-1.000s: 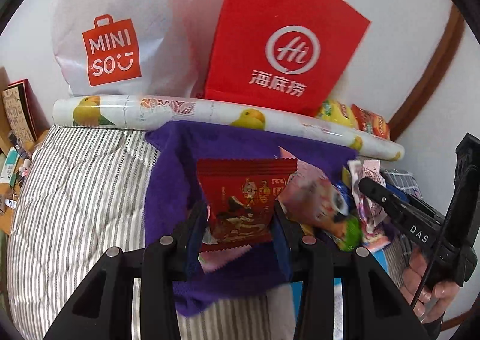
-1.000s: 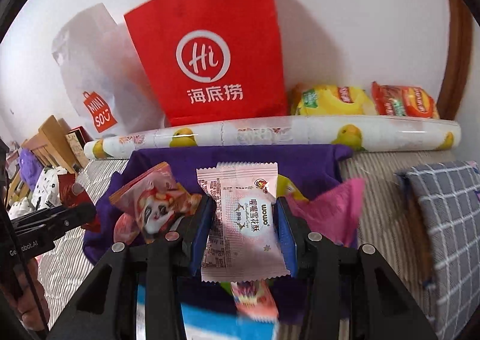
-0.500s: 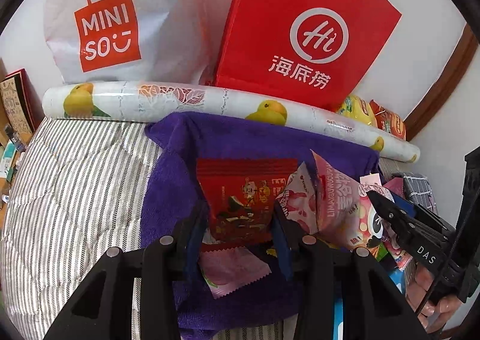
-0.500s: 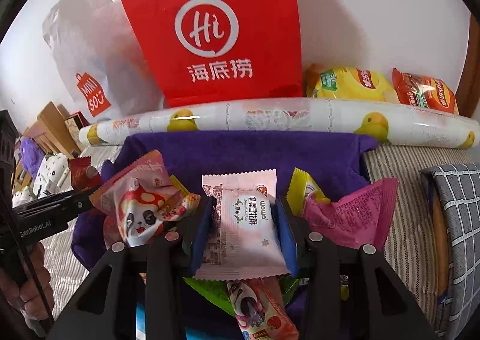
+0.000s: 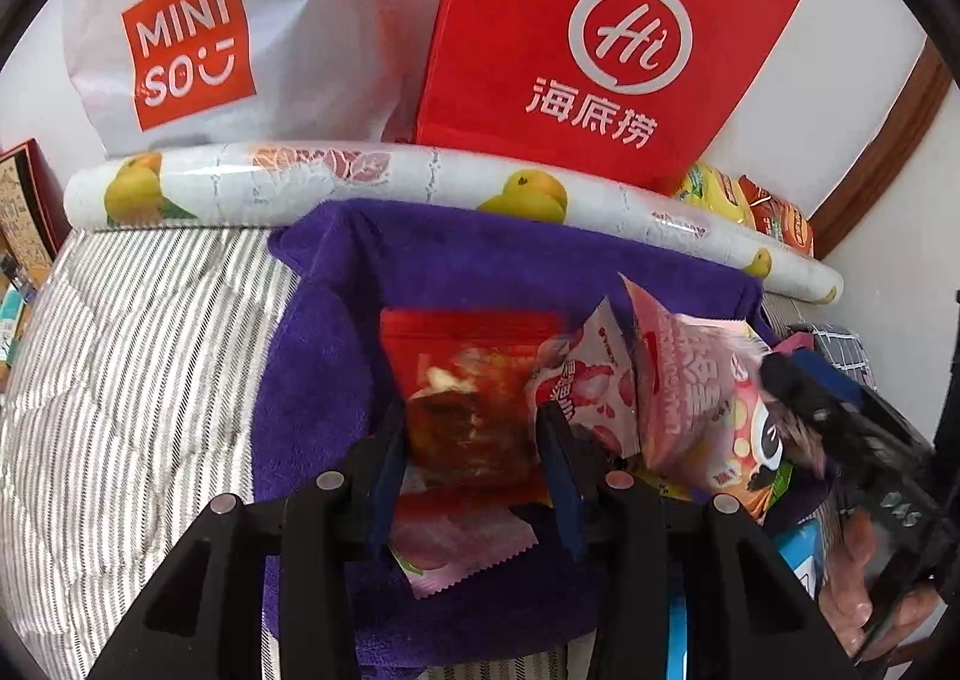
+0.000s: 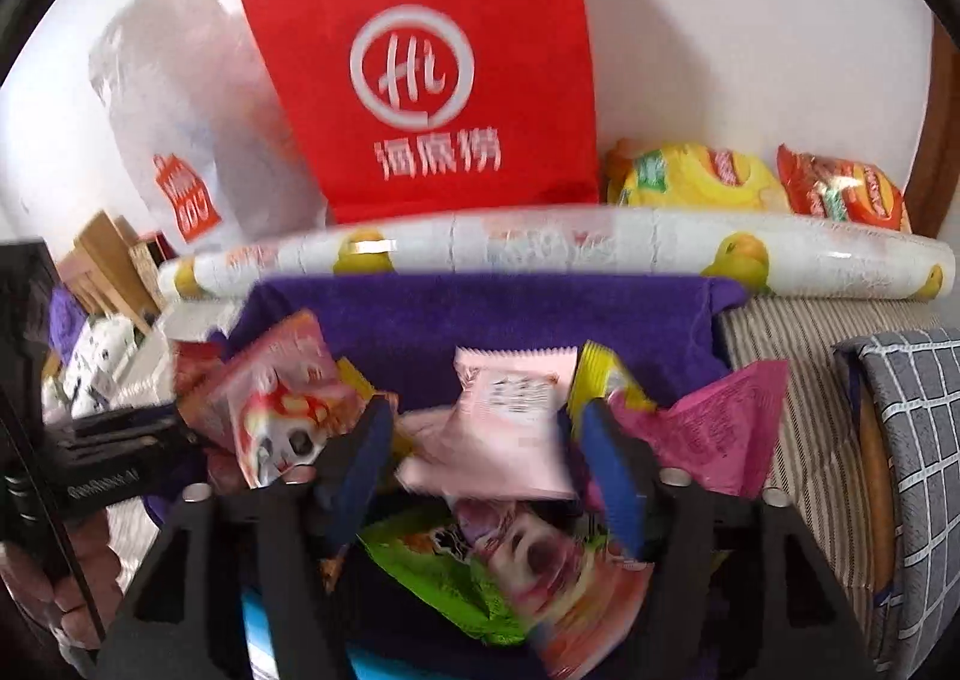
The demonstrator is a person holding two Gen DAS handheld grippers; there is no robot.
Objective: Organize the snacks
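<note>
My left gripper (image 5: 471,428) is shut on a red snack packet (image 5: 468,380), held above the purple towel (image 5: 456,266). A pink panda snack bag (image 5: 690,386) lies just right of it. In the right wrist view my right gripper (image 6: 480,440) has its jaws spread wide around a pale pink snack packet (image 6: 504,428), which is tilting and blurred between them. Under it lie a green packet (image 6: 432,566) and other snacks. The pink panda bag (image 6: 282,410) and a magenta packet (image 6: 714,428) flank the gripper.
A red Haidilao bag (image 5: 600,38) and a white Miniso bag (image 5: 198,38) stand against the wall behind a fruit-print roll (image 5: 384,176). Yellow and red chip bags (image 6: 750,182) lie at the back right. A grey checked cushion (image 6: 912,440) is right; the bedcover (image 5: 138,350) is striped.
My right gripper has opened and the pale pink packet has tipped down over the snack pile. My left gripper has moved forward and right over the towel, still holding the red packet.
</note>
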